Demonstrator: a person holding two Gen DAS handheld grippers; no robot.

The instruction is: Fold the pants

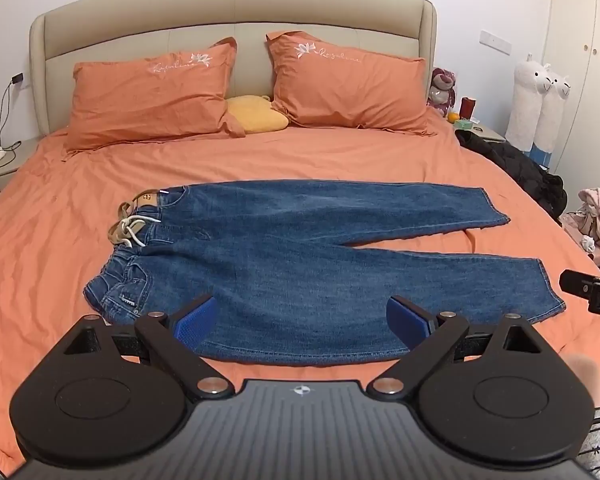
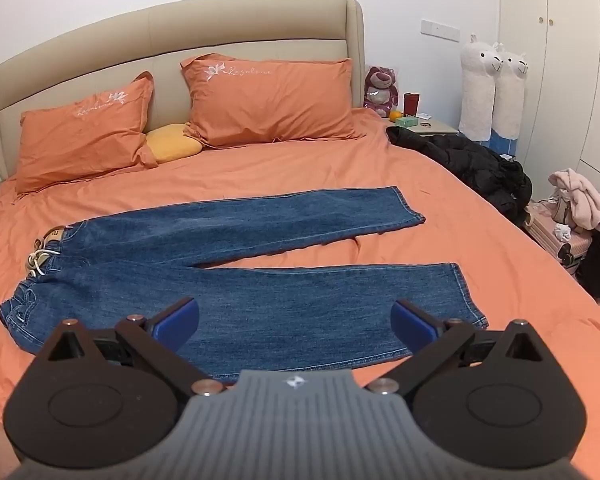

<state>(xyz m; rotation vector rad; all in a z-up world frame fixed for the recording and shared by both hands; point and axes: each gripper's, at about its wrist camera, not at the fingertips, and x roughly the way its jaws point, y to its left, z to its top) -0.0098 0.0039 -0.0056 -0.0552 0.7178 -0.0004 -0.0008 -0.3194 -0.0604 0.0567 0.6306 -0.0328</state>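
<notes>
The blue jeans [image 1: 300,256] lie flat and unfolded on the orange bedsheet [image 1: 60,248], waistband to the left, both legs running to the right and parting toward the hems. A pale drawstring [image 1: 134,230] sits at the waistband; the label beside it is too small to read. The left gripper [image 1: 302,322] hangs above the near leg with its jaws spread wide and nothing between the blue pads [image 1: 194,320]; whether the pads touch the denim cannot be determined, and the near seam is partly covered by the gripper body. The right gripper [image 2: 296,318] is likewise fully spread and empty above the near leg, and its housing hides part of the near edge of that leg. In the left wrist view, a black piece of the right gripper enters at the right edge, cut off by the frame. Two orange pillows [image 2: 272,100] lean against the beige headboard [image 1: 236,4], with a yellow cushion [image 1: 258,114] half hidden between them. A black jacket [image 2: 472,164] lies at the far right edge of the bed, partly draped over the side. Two white plush alpacas [image 2: 492,88] stand by the wall; the small items on the right nightstand [image 2: 436,126] are hard to identify. A pink suitcase [image 2: 556,236] stands on the floor to the right.
</notes>
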